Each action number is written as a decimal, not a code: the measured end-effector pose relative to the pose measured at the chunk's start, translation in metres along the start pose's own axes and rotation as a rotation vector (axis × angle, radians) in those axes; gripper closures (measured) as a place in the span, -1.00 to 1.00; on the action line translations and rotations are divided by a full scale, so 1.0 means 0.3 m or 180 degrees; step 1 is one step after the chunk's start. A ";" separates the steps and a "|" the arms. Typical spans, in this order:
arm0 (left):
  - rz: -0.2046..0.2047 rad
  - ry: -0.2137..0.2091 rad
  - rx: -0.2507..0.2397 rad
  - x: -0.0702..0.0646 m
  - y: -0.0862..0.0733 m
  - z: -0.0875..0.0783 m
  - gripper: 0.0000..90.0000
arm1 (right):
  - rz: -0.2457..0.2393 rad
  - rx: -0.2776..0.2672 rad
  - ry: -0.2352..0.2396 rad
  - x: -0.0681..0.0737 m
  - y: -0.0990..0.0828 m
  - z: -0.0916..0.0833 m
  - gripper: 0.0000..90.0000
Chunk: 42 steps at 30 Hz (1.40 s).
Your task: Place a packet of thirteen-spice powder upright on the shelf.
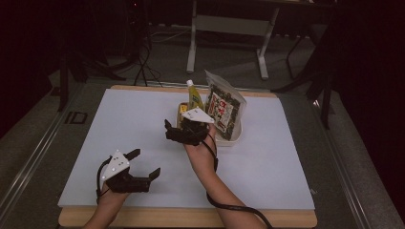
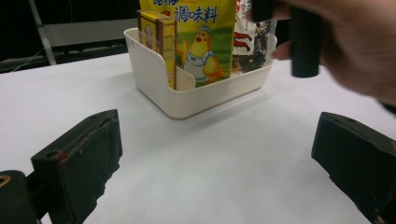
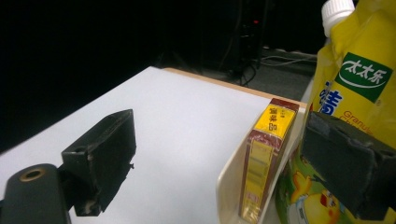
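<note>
A cream bin [image 1: 233, 141] [image 2: 187, 95] stands mid-table and holds a yellow box [image 1: 182, 110] [image 3: 264, 154], a yellow spouted pouch [image 1: 194, 98] [image 3: 359, 93] with a white cap, and a dark printed snack bag [image 1: 224, 109] [image 2: 250, 46]. My right gripper [image 1: 168, 131] [image 3: 219, 149] hovers at the bin's left end, open, its pads clear of the box and pouch. My left gripper [image 1: 145, 162] [image 2: 210, 154] rests low near the table's front left, open with nothing between its jaws, pointing toward the bin.
The white tabletop [image 1: 143, 114] has a wooden edge [image 1: 191, 217] at the front. A table frame [image 1: 229, 28] and cables [image 1: 143, 67] stand on the dark floor behind. The right hand [image 2: 355, 51] crosses the upper right of the left gripper view.
</note>
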<state>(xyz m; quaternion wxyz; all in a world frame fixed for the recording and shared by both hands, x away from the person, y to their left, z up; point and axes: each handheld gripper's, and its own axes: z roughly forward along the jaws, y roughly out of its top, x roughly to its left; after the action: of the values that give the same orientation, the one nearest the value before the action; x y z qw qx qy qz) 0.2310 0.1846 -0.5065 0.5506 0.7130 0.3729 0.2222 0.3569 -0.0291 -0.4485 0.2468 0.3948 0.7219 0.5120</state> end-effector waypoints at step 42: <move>-0.0038 -0.0172 -0.0014 -0.013 -0.004 0.002 -0.95 | -0.0321 0.0295 0.0562 -0.231 -0.219 -0.417 -0.70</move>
<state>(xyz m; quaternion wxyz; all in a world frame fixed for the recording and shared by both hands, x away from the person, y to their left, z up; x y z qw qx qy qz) 0.2285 0.1813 -0.5075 0.5634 0.7153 0.3616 0.2005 0.2800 -0.1650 -0.4690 0.1892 0.3223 0.7827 0.4977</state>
